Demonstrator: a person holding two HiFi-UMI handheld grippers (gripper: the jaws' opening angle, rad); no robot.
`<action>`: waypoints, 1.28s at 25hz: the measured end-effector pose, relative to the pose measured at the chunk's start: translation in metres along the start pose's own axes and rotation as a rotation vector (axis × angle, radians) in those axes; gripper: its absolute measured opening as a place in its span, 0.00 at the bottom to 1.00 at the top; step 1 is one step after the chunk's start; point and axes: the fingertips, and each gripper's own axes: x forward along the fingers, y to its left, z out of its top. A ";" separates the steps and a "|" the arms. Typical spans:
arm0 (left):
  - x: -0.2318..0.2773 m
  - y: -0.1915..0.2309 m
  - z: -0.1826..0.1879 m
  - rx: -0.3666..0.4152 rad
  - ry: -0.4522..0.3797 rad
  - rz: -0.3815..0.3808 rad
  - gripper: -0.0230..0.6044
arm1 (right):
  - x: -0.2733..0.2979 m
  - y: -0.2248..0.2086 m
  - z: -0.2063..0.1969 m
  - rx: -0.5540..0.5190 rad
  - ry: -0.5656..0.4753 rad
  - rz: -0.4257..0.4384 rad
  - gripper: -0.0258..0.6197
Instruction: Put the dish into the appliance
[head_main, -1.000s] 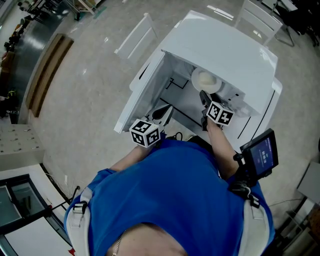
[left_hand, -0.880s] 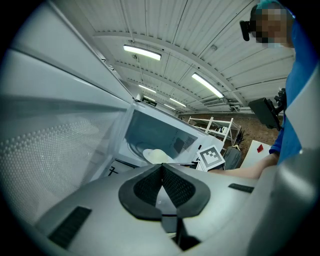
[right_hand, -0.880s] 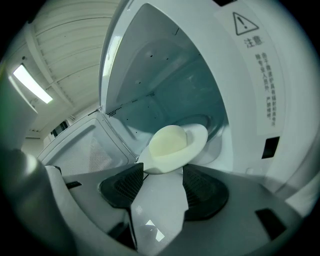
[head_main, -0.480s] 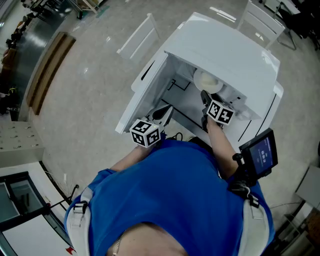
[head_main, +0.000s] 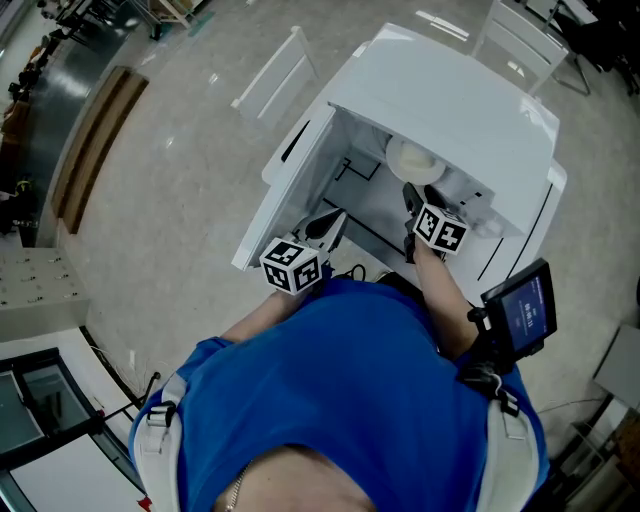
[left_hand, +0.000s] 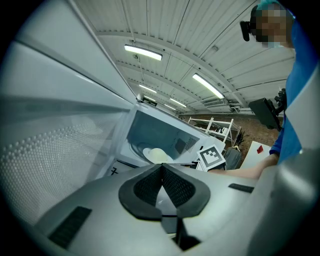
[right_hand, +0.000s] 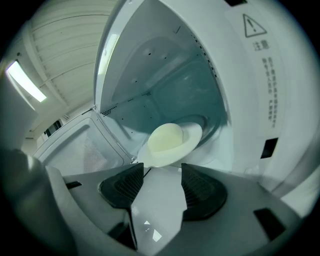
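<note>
The white appliance stands with its door swung open to the left. A pale round dish lies inside the cavity, and it also shows as the dish just past my right jaws. My right gripper is at the cavity's mouth, and in its own view the right gripper is open, with nothing between the pads. My left gripper hovers lower, by the open door, and its own view shows the left gripper shut on nothing. From there the dish is seen far inside.
The door's inner face fills the left of the left gripper view. A small screen is strapped to the person's right arm. A white chair stands on the floor left of the appliance, and white furniture behind it.
</note>
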 end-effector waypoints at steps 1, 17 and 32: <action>0.001 0.000 -0.001 0.000 0.001 -0.003 0.05 | -0.001 0.000 -0.001 -0.012 -0.003 -0.008 0.38; 0.000 -0.004 -0.002 -0.005 -0.001 -0.008 0.05 | -0.003 0.002 0.011 -0.182 0.010 -0.076 0.34; -0.013 -0.009 -0.001 -0.009 -0.025 0.018 0.05 | 0.002 0.007 0.025 -0.288 0.029 -0.103 0.31</action>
